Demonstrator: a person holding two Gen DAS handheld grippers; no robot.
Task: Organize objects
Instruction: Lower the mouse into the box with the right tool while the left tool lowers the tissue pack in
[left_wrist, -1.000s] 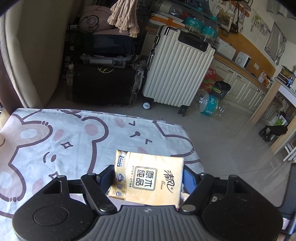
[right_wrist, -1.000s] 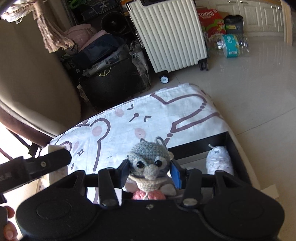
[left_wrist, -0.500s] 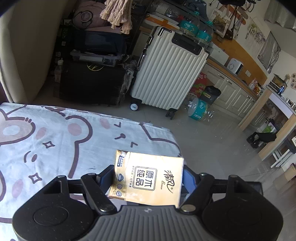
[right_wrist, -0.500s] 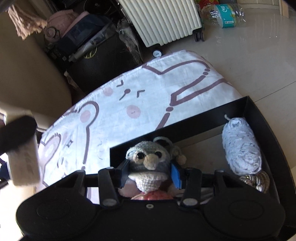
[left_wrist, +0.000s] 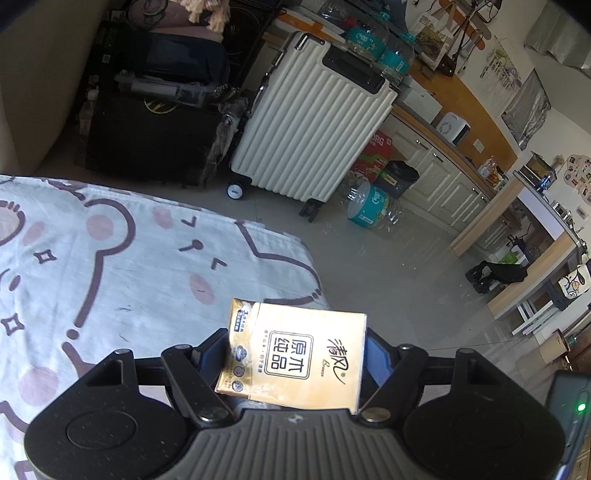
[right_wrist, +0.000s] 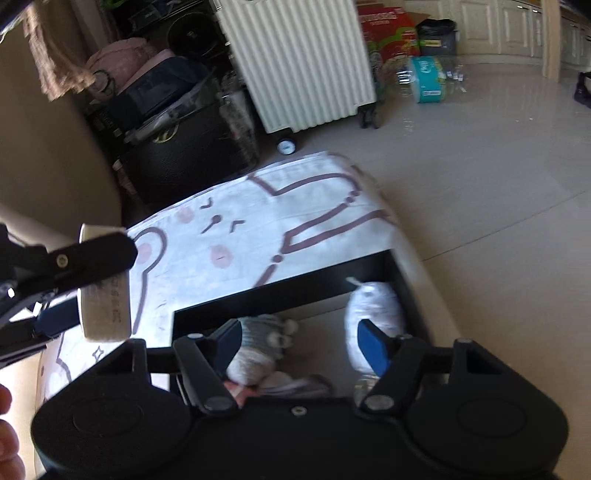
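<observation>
left gripper (left_wrist: 299, 354): clamped on a flat gold tissue pack with black Chinese print (left_wrist: 295, 356); blue pads press both long edges, pack held above the near edge of the table.
right gripper (right_wrist: 299, 343): jaws opening, pads clear of the toy; grey crocheted owl toy with pink base (right_wrist: 258, 350) lies below and between them, nearer the left pad.
owl toy location: inside the black open-top rectangular box (right_wrist: 280, 291), left part, on its pale floor.
box contents: white yarn ball (right_wrist: 373, 314) sits at the right end, apart from the owl.
box location: on the white tablecloth with brown bear line drawings (left_wrist: 110, 258), at the corner nearest the floor.
cross view: left gripper and its pack also show at the left edge of the right wrist view, well left of the box.
image quality: right wrist view is motion-blurred.
</observation>
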